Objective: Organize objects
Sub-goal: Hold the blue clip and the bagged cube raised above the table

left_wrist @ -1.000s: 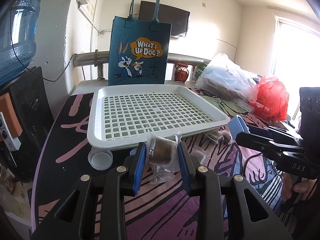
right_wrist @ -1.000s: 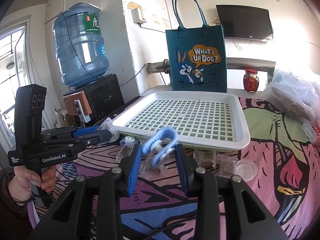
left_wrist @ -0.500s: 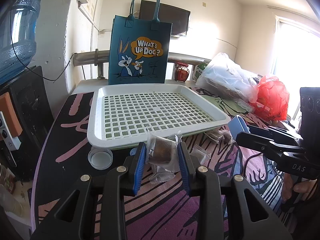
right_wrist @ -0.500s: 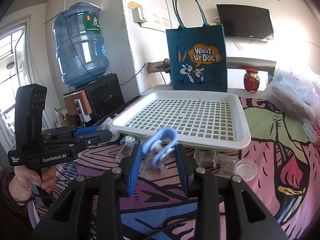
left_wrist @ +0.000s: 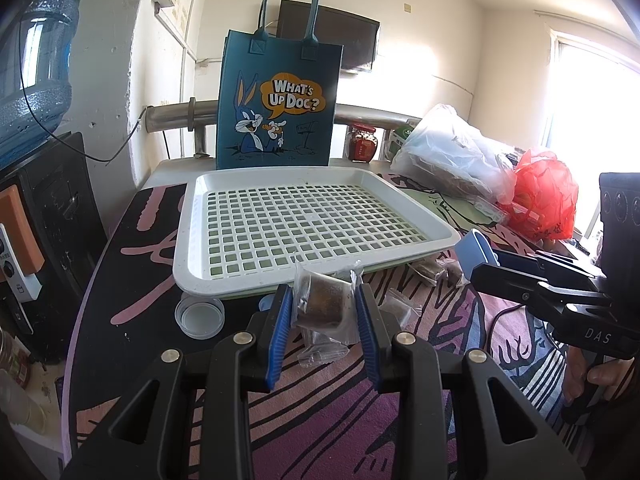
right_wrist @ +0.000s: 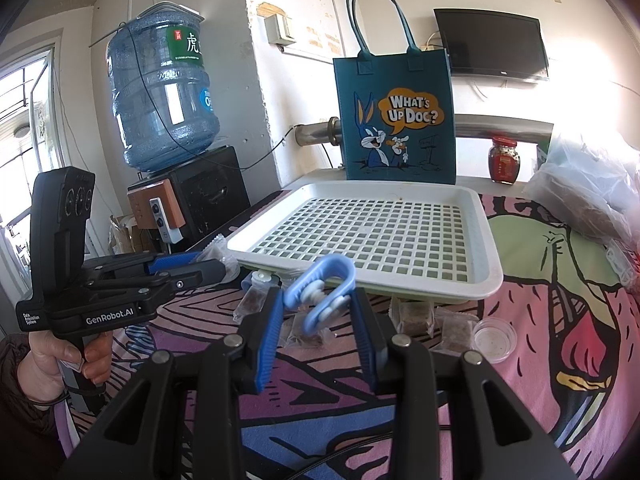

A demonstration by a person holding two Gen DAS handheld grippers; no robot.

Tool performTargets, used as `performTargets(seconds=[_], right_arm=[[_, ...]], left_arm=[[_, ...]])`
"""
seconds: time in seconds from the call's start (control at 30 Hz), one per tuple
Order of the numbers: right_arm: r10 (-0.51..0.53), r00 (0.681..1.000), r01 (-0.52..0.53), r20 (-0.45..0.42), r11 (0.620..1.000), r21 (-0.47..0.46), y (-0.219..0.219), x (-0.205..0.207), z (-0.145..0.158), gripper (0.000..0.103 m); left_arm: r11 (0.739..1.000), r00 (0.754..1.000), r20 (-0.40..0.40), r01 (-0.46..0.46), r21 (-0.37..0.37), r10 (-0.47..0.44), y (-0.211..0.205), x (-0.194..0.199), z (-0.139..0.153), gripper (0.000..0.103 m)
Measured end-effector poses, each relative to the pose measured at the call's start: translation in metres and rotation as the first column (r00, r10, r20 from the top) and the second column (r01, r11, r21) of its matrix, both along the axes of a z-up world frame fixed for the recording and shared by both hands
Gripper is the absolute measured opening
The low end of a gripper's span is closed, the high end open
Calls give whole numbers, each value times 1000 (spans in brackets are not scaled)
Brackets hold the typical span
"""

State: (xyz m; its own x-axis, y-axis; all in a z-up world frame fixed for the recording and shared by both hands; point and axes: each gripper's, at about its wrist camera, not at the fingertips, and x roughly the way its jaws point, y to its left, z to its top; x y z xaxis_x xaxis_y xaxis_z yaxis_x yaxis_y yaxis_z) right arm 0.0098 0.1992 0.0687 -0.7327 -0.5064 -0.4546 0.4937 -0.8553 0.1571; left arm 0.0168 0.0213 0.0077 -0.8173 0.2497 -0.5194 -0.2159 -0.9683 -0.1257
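My left gripper [left_wrist: 323, 300] is shut on a clear-wrapped brown snack packet [left_wrist: 324, 300] and holds it above the table, just short of the near rim of the white slotted tray [left_wrist: 208, 276]. My right gripper [right_wrist: 318, 300] is shut on a light blue plastic clip with white rollers [right_wrist: 320, 290], also just before the tray [right_wrist: 494, 276]. The right gripper also shows in the left wrist view [left_wrist: 480, 258], and the left one in the right wrist view [right_wrist: 200, 266]. Several more wrapped brown packets [right_wrist: 416, 316] lie on the patterned cloth under the tray's near edge.
A blue "What's Up Doc?" tote bag [left_wrist: 278, 104] stands behind the tray. A small clear lid [left_wrist: 199, 316] and a clear round dish [right_wrist: 494, 338] lie on the cloth. Plastic bags [left_wrist: 452, 156] and a red bag [left_wrist: 544, 192] sit at right. A water jug [right_wrist: 160, 96] stands left.
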Motion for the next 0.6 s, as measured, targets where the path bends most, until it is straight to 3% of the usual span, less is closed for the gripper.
performTargets(seconds=[0.6], right_arm=[[1, 1000, -1, 1, 1000, 1, 0, 0, 0, 34]], left_arm=[[1000, 1000, 2, 3, -1, -3, 2, 0, -1, 31]])
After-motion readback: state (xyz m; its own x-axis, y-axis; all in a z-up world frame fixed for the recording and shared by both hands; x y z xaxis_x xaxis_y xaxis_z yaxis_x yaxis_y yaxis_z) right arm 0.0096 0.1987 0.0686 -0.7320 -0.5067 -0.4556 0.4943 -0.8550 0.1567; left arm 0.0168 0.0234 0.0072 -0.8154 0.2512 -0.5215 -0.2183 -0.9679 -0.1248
